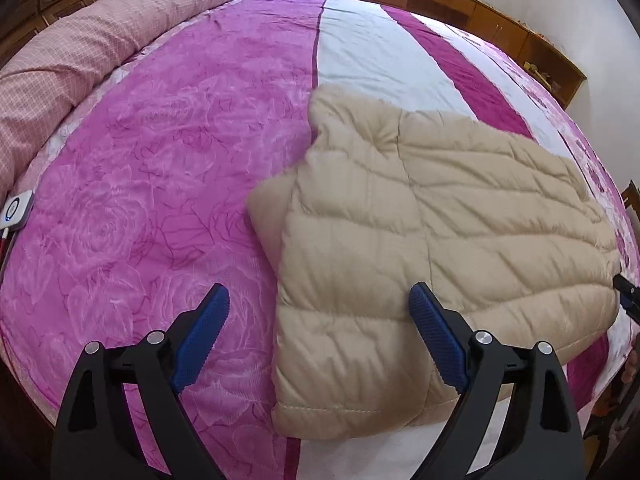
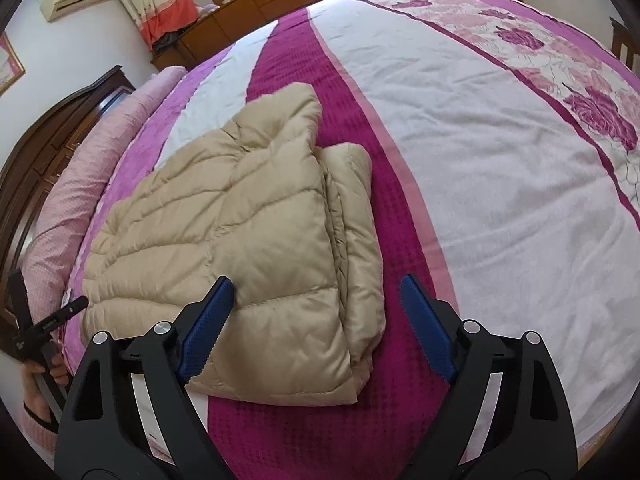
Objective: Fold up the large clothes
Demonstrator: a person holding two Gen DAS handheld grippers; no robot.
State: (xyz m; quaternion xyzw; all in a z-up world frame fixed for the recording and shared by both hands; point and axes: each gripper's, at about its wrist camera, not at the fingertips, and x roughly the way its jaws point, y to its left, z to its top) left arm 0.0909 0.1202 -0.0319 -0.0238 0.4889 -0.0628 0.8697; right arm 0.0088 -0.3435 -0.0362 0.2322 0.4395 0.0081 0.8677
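Since jacket lies folded flat on bed, nothing held: left tool jaws apart over near edge, right tool apart too, clear.

— What got cut off?
— The white device at the left wrist view's edge, and the hand holding the other claw.
— The jacket?
— Its underside was hidden.
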